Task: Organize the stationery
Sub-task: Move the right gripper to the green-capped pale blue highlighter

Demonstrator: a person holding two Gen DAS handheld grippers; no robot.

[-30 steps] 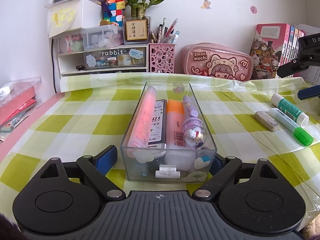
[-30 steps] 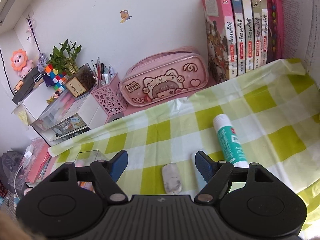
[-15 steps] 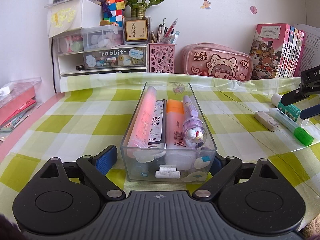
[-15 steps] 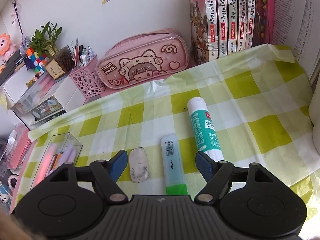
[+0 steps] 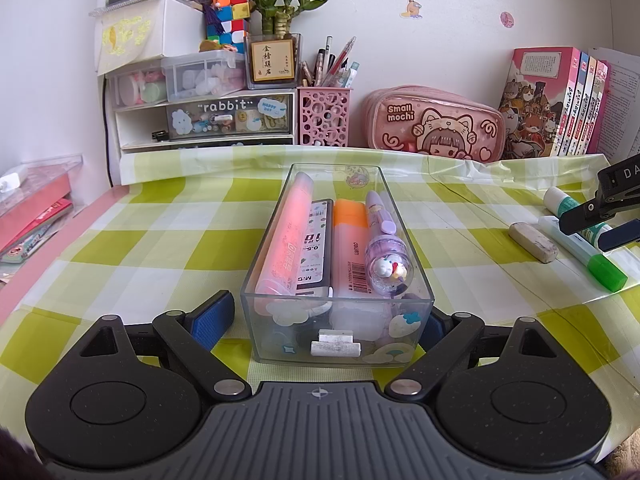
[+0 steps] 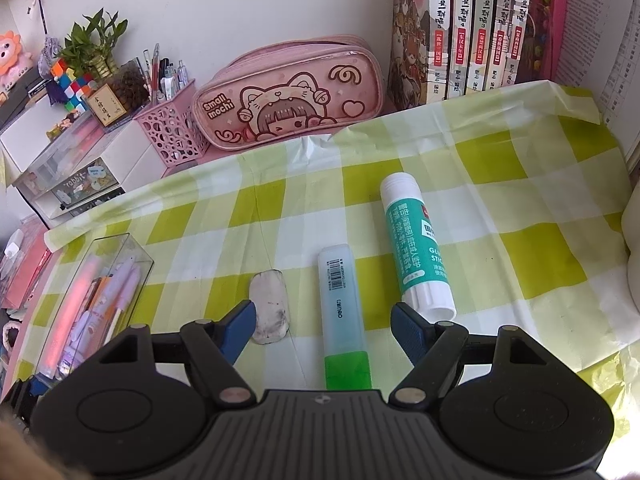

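The left gripper (image 5: 324, 316) sits low on the worktop (image 5: 168, 240) with its fingers spread to either side of the near end of a clear box (image 5: 338, 320); the left finger stands visibly apart from the box wall, the right finger is mostly hidden behind it, and the box holds pens and highlighters lying lengthwise. The right gripper (image 6: 323, 322) is spread wide above the checked cloth (image 6: 520, 168), straddling a green-capped highlighter (image 6: 344, 312) without touching it. A smudged eraser (image 6: 270, 306) lies just left of the highlighter and a glue stick (image 6: 416, 244) just right.
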